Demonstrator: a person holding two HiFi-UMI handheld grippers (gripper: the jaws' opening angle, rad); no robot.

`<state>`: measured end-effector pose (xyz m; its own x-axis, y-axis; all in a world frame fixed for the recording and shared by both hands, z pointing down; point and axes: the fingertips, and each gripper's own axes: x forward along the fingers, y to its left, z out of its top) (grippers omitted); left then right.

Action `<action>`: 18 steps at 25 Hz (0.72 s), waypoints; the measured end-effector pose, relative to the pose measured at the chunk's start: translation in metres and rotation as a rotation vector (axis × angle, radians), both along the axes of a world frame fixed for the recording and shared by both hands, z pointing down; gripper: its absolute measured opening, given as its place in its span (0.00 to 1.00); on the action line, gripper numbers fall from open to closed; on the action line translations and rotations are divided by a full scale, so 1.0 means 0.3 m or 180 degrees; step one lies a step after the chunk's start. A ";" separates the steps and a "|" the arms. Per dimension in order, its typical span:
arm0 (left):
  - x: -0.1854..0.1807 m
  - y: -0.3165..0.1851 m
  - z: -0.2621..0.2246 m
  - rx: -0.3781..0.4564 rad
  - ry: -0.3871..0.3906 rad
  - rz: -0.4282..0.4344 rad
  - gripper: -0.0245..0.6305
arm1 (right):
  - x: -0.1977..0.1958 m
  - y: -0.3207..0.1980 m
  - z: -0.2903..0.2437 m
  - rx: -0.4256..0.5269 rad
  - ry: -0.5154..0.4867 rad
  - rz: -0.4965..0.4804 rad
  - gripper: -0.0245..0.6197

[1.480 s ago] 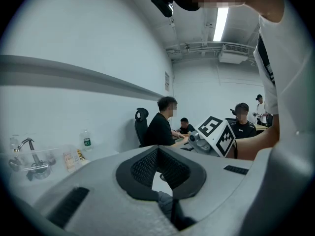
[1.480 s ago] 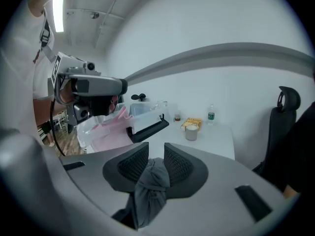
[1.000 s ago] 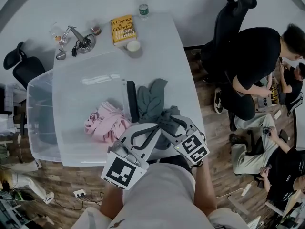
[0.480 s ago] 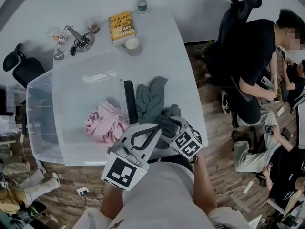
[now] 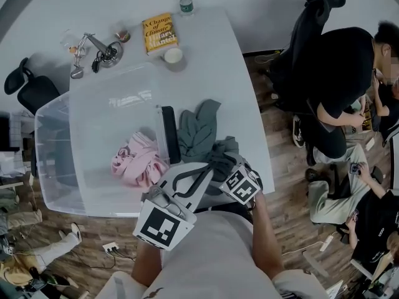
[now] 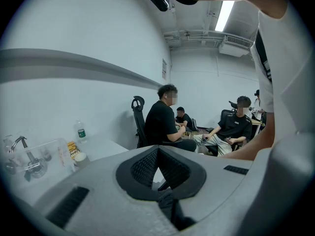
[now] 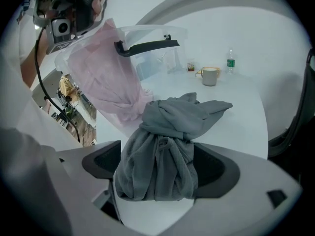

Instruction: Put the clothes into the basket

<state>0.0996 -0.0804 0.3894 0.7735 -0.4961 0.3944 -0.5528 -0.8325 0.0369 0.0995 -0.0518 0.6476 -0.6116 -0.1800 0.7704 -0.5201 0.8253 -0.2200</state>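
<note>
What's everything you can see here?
table: one, white, centre
basket: one, clear with black handle, table's left side
pink garment: one, pink, inside basket
grey garment: one, grey, on table right of basket
book: one, yellow, table's far end
mug: one, pale, beside book
bottle: one, clear, far edge
metal stand: one, silver, far left corner
office chairs: two, black, flanking table
people: several, dark tops, seated at right
left gripper: one, grey, near edge, jaws together
right gripper: one, grey, jaws just opened wide, grey garment between them

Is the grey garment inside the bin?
No, the grey garment lies on the table beside the bin, which holds only the pink garment.
</note>
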 end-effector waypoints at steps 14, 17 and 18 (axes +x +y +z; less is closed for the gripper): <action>-0.019 -0.021 0.013 -0.0046 -0.0020 -0.0023 0.04 | -0.047 0.022 0.155 -0.0080 0.0200 -0.0154 0.79; -0.027 -0.022 0.014 -0.0059 -0.0005 -0.0037 0.04 | -0.051 0.015 0.176 -0.0019 0.0225 -0.0092 0.79; -0.030 -0.023 0.014 -0.0059 0.0000 -0.0041 0.04 | -0.051 0.012 0.180 -0.0008 0.0233 -0.0074 0.78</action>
